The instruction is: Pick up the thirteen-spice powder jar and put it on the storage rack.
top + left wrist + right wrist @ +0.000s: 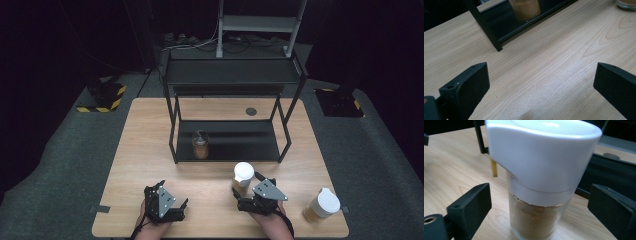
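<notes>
The right gripper [246,184] stands around a glass jar with a white lid [243,176] near the front middle of the table [150,150]; in the right gripper view the jar [541,185] sits between the two black jaws with a gap on each side, so the pads do not press on it — the jaws are parted, nothing grasped yet. The jar holds a brown powder and stands upright just in front of the black shelf rack [230,115], likely so it can be lifted onto the lower shelf, where a lidless jar of the same brown stuff [200,145] already stands at the left end. A third jar with a white lid [322,206] waits near the table's right front corner, well apart from the others. The left gripper [172,197] rests low at the front left, jaws spread wide over bare wood, holding nothing — kept out of the way, it seems. The tabletop is pale wood grain; around it lies grey carpet, with yellow-and-black striped bases [102,97] and a dark room beyond.
</notes>
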The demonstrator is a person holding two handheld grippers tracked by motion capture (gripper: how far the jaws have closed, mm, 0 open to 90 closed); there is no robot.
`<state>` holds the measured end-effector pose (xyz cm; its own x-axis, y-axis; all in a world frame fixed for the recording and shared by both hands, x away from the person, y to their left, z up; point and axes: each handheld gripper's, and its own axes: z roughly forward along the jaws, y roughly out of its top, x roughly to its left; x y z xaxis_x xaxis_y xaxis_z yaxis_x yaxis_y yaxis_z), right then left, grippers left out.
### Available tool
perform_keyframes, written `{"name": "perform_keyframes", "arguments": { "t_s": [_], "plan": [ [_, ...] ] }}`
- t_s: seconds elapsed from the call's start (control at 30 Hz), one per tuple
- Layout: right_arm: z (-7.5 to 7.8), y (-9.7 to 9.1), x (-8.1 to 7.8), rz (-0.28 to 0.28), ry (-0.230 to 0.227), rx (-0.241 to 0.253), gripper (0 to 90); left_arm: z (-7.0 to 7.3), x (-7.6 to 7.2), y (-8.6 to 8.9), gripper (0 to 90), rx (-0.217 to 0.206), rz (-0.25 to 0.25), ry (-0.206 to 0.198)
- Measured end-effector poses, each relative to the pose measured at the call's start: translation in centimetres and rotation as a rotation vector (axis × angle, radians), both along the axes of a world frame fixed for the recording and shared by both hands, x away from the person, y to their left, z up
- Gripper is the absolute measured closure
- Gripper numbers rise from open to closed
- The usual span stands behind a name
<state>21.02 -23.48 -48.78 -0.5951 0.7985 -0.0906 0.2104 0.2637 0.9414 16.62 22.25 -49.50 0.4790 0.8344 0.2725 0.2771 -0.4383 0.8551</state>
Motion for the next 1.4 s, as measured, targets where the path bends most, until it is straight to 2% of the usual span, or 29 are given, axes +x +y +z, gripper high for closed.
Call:
{"name": "perform_keyframes", "arguments": {
  "t_s": [0.03,0.17,0.43,0.63,0.7,1.0,1.4],
  "plan": [
    [-0.2,-0.1,0.1,-0.002,0.002,0.019,9.9,0.0,0.0,0.0,0.7,-0.001,0.000,-0.002],
    [-0.5,-0.3,0.2,0.003,-0.005,0.039,15.3,0.0,0.0,0.0,0.6,-0.003,0.001,-0.002],
    [-1.2,-0.6,0.7,0.031,-0.017,0.073,24.7,0.0,0.0,0.0,0.6,-0.002,0.000,-0.001],
    [-1.7,-0.8,0.7,0.030,-0.034,0.089,28.6,0.0,0.0,0.0,0.7,-0.001,-0.001,-0.003],
    [-2.1,-1.0,0.8,0.032,-0.043,0.105,29.4,0.0,-0.1,0.0,0.6,0.000,-0.001,-0.003],
    [-2.9,-1.2,0.7,0.040,-0.069,0.116,30.0,-0.1,-0.1,-0.1,0.7,0.003,-0.001,-0.008],
    [-1.8,-1.0,0.9,0.040,-0.041,0.092,30.1,-0.1,-0.1,0.1,0.7,-0.008,-0.001,-0.008]
  ]
}}
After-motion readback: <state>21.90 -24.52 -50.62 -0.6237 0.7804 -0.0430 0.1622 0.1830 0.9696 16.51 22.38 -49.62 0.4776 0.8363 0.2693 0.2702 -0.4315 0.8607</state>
